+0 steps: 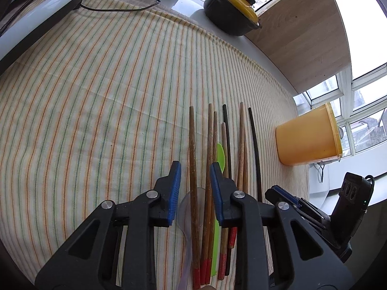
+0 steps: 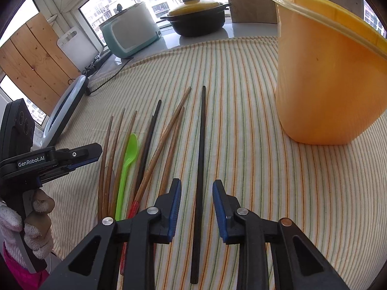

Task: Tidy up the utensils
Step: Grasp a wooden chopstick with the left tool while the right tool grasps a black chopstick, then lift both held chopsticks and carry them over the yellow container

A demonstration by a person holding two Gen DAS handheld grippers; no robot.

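Observation:
Several wooden chopsticks (image 1: 193,159) with red ends, black chopsticks (image 1: 254,145), a green plastic spoon (image 1: 220,155) and a clear plastic spoon (image 1: 185,207) lie side by side on the striped cloth (image 1: 96,96). My left gripper (image 1: 195,169) is open, jaws astride two wooden chopsticks, above them. My right gripper (image 2: 197,186) is open, jaws either side of a lone black chopstick (image 2: 200,145). The wooden chopsticks (image 2: 167,130) and green spoon (image 2: 127,164) lie to its left. An orange tub (image 2: 326,84) stands upright at the right; it also shows in the left wrist view (image 1: 307,135).
A black pot with yellow lid (image 1: 232,9) and a pale green appliance (image 2: 130,31) stand at the back by the window. A ring-shaped device with a cable (image 2: 65,111) lies at the left. The cloth edge runs near the tub.

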